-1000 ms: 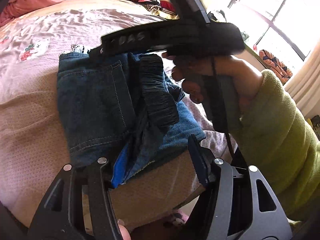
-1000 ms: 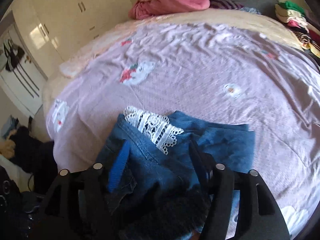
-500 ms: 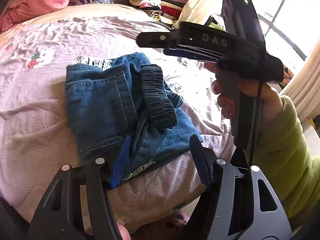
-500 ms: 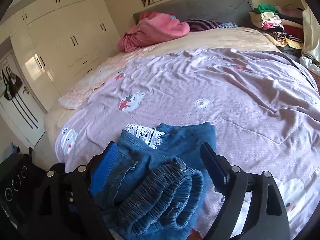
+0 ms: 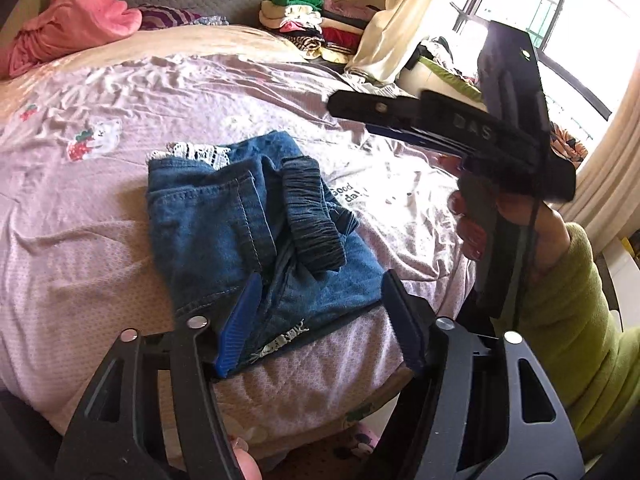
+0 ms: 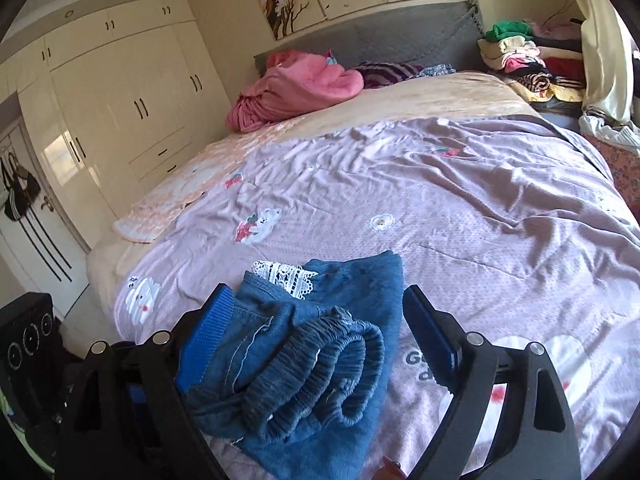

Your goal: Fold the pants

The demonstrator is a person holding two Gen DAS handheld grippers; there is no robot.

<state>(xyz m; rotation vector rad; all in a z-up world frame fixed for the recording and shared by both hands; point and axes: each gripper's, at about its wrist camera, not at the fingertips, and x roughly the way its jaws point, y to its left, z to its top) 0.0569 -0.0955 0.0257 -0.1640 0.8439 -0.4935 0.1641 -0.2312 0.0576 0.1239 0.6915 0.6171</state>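
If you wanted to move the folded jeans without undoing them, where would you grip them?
Grip the folded jeans at their near edge, coming in low from the bed's front side. There the layers stack together. Avoid the gathered elastic waistband lying loose on top, which would lift off alone.

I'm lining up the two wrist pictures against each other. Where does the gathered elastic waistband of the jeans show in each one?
Left wrist view: the elastic waistband lies in the middle, on top of the folded jeans, running top to bottom.
Right wrist view: the waistband is low in the middle, bunched in loops close to the camera.
Shared landmark: the white lace trim at the far edge of the jeans.
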